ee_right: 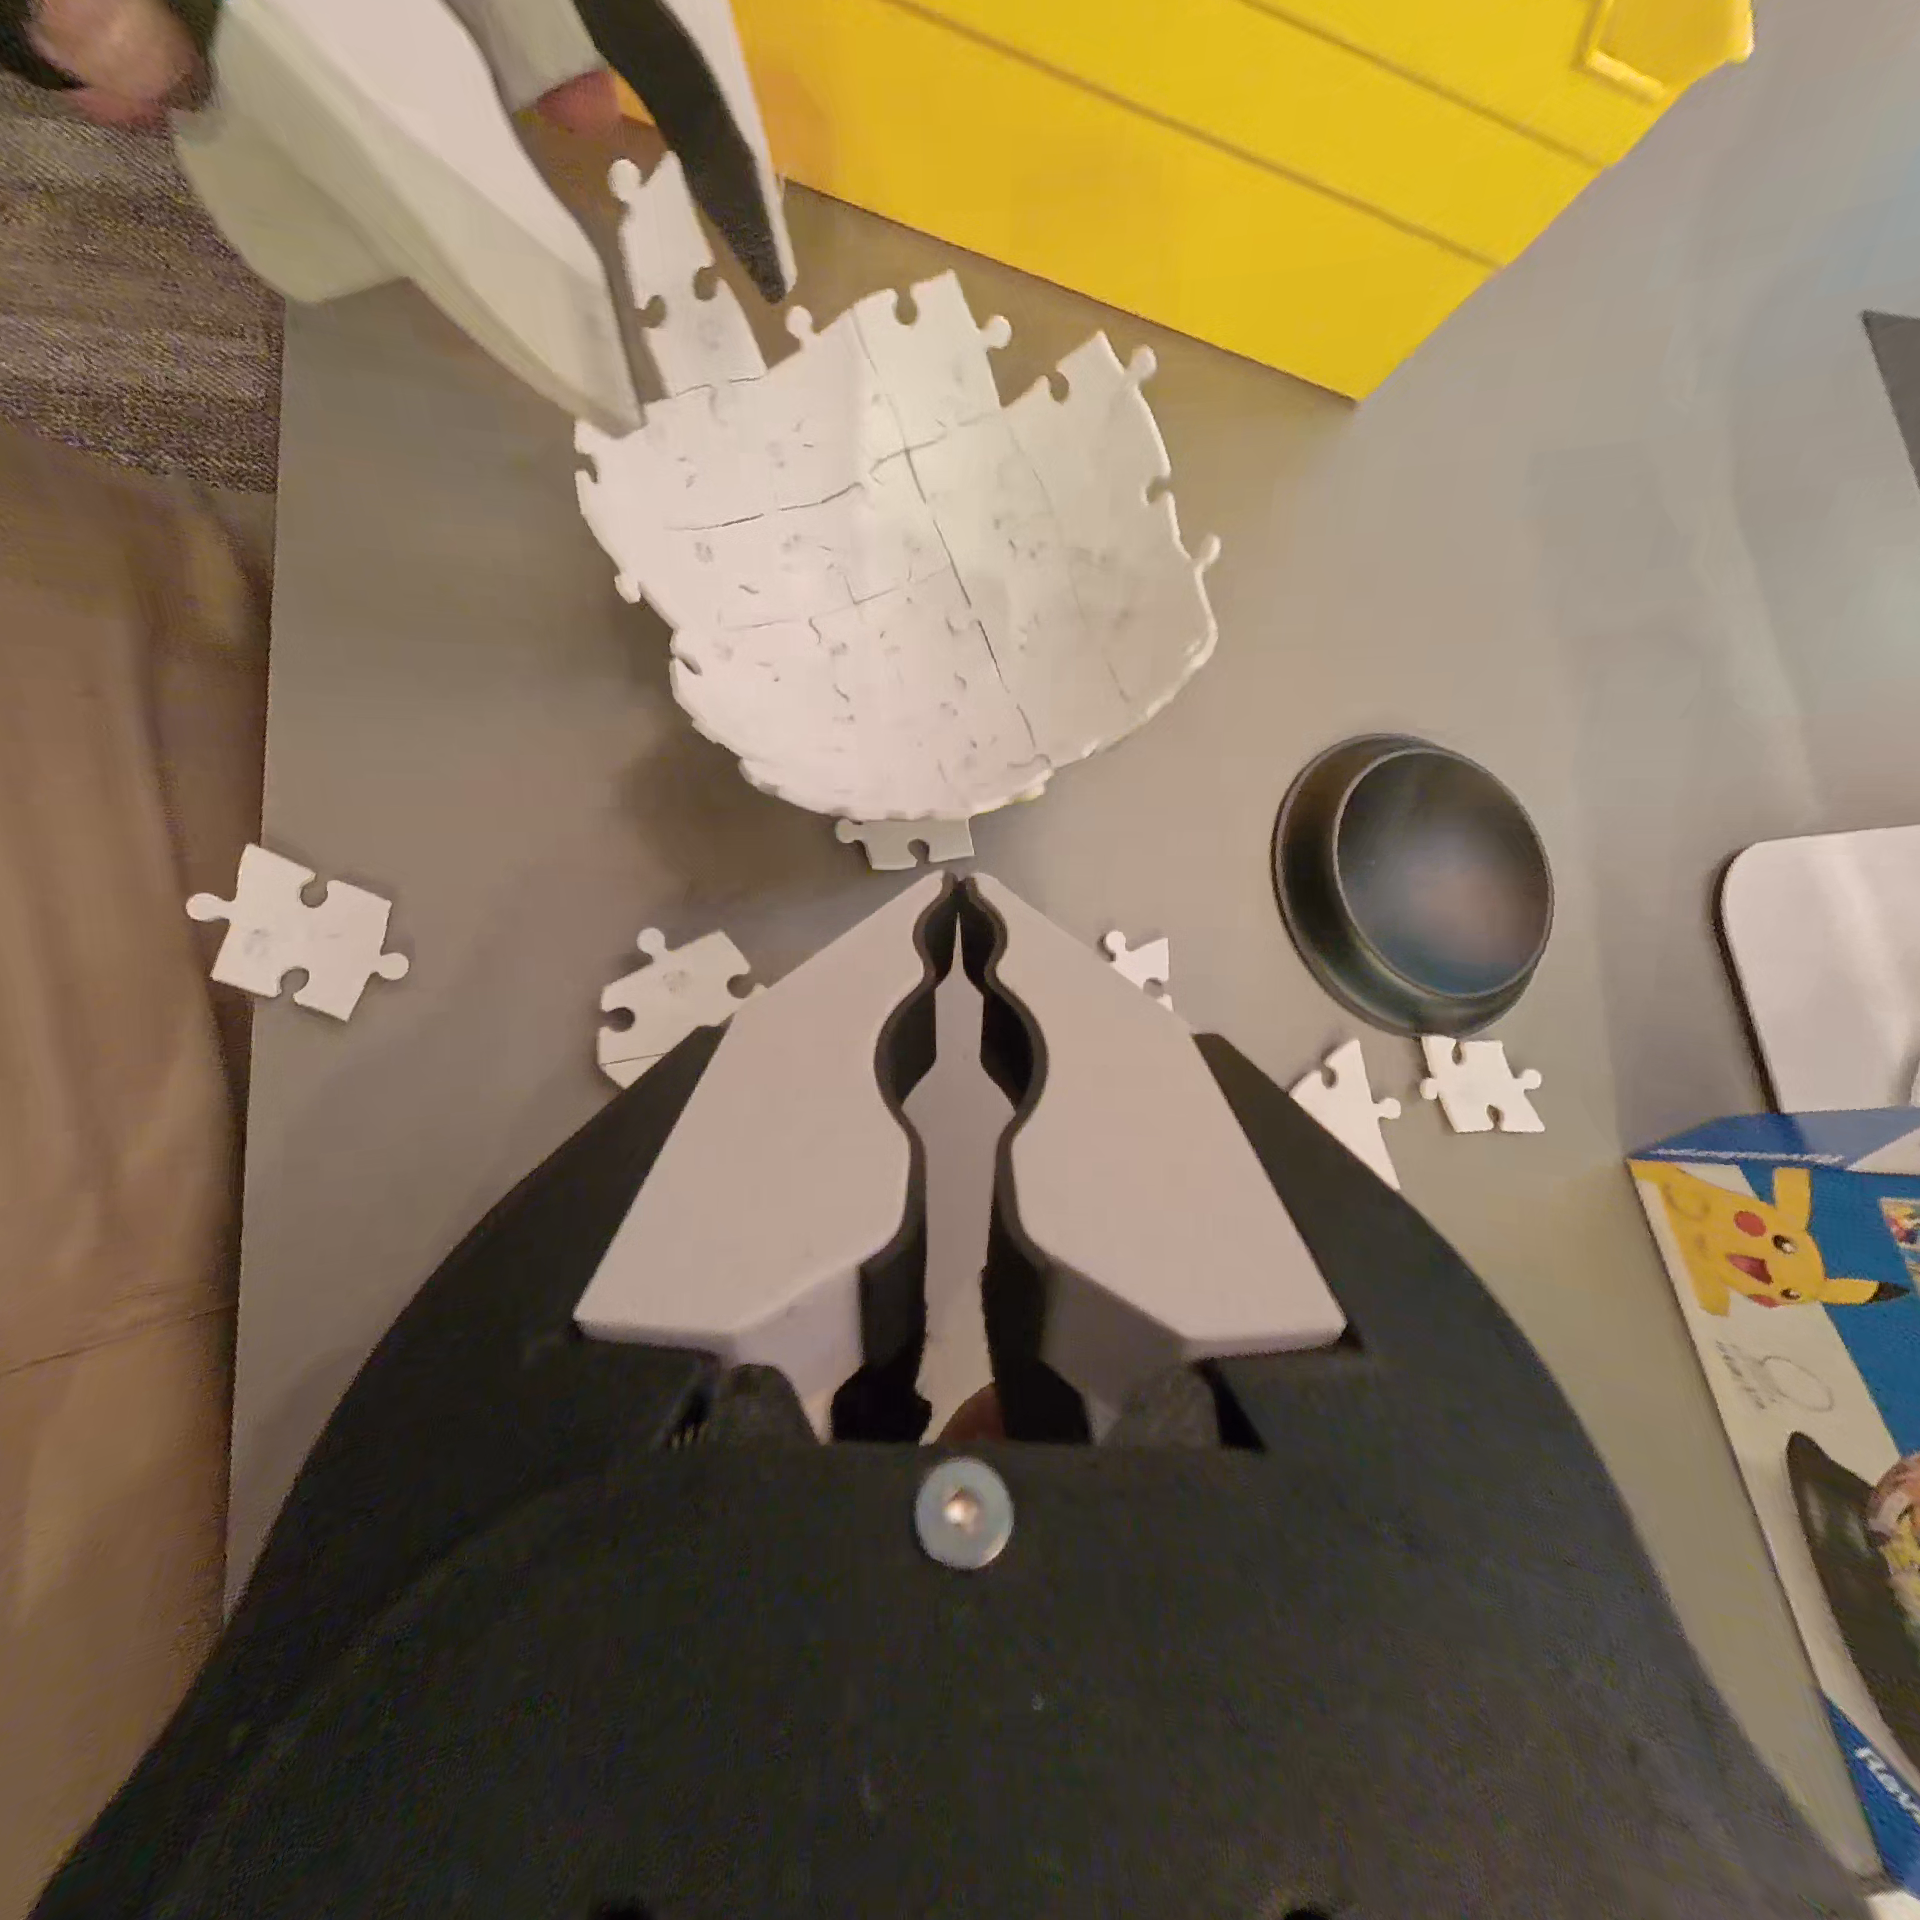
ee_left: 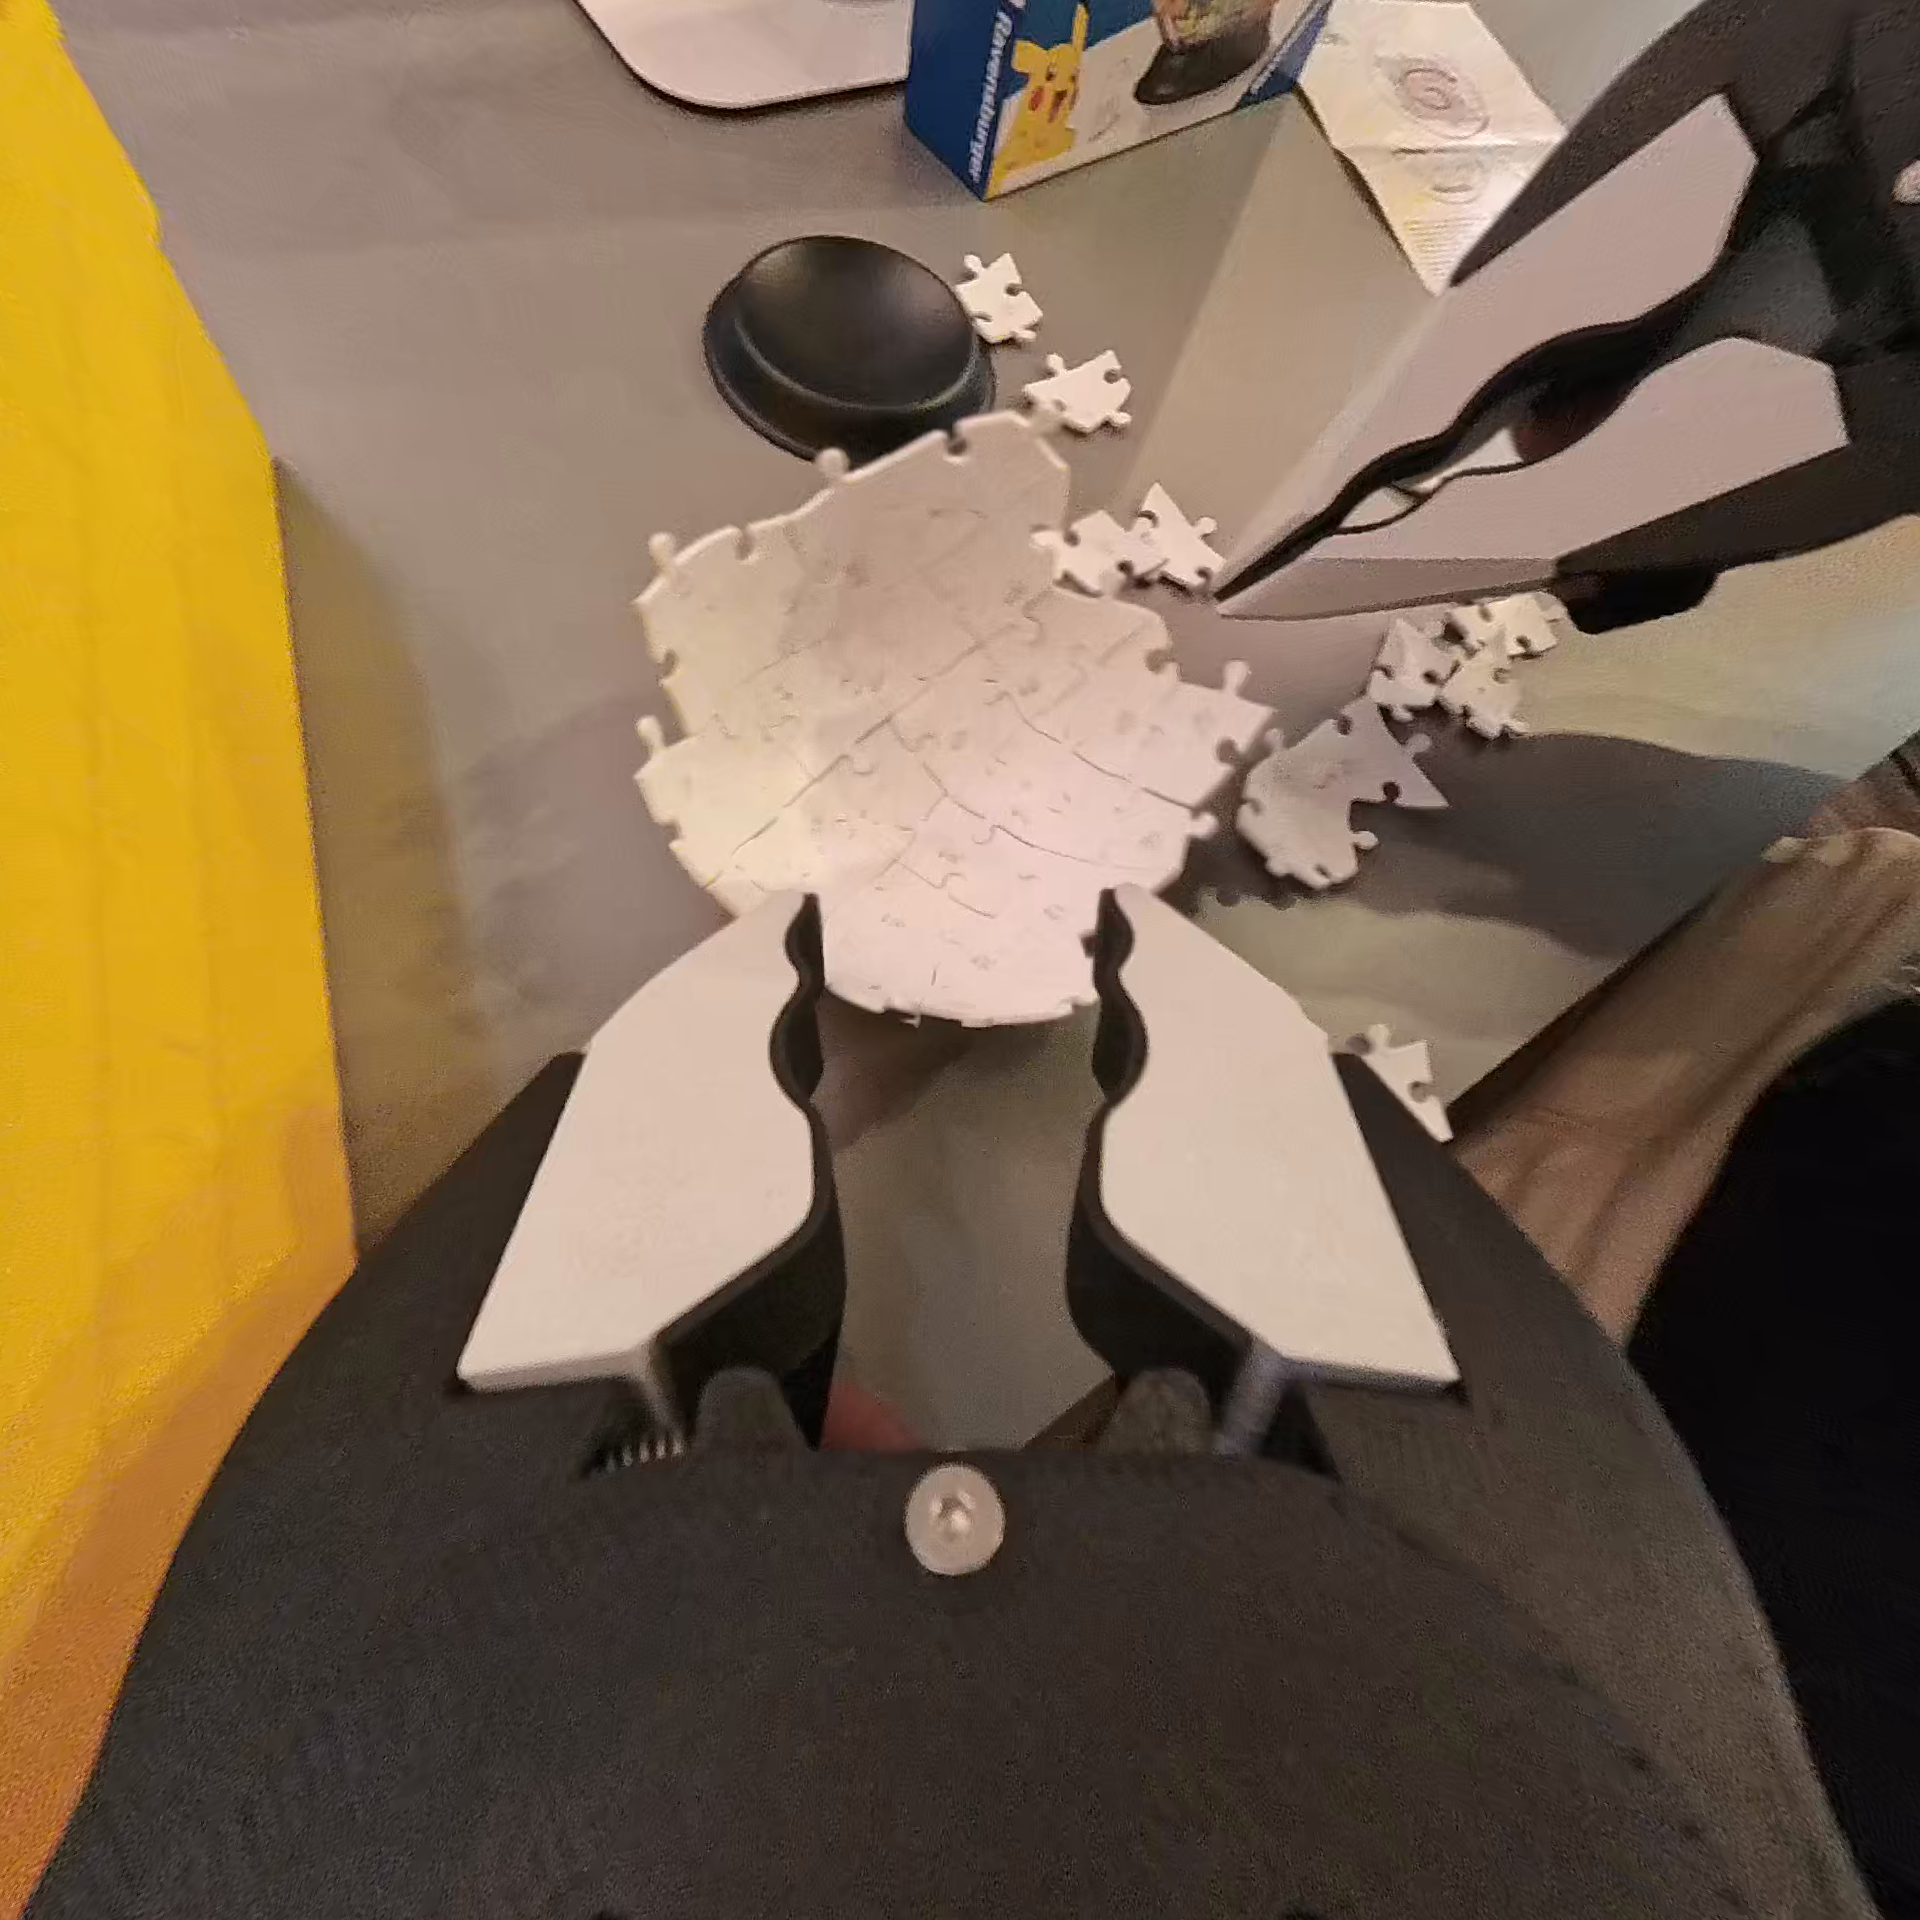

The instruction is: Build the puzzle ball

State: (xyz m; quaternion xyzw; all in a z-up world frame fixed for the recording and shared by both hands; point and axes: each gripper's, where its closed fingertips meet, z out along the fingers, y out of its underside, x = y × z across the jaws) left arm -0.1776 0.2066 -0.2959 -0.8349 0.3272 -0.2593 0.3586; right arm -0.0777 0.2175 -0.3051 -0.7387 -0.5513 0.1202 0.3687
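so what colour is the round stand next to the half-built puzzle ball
Black, glossy round stand; clearest in the right wrist view.

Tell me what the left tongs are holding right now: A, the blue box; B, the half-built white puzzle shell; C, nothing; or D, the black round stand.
B: the left tongs grip the near rim of the white puzzle shell, while the black stand and the blue box sit apart on the table.
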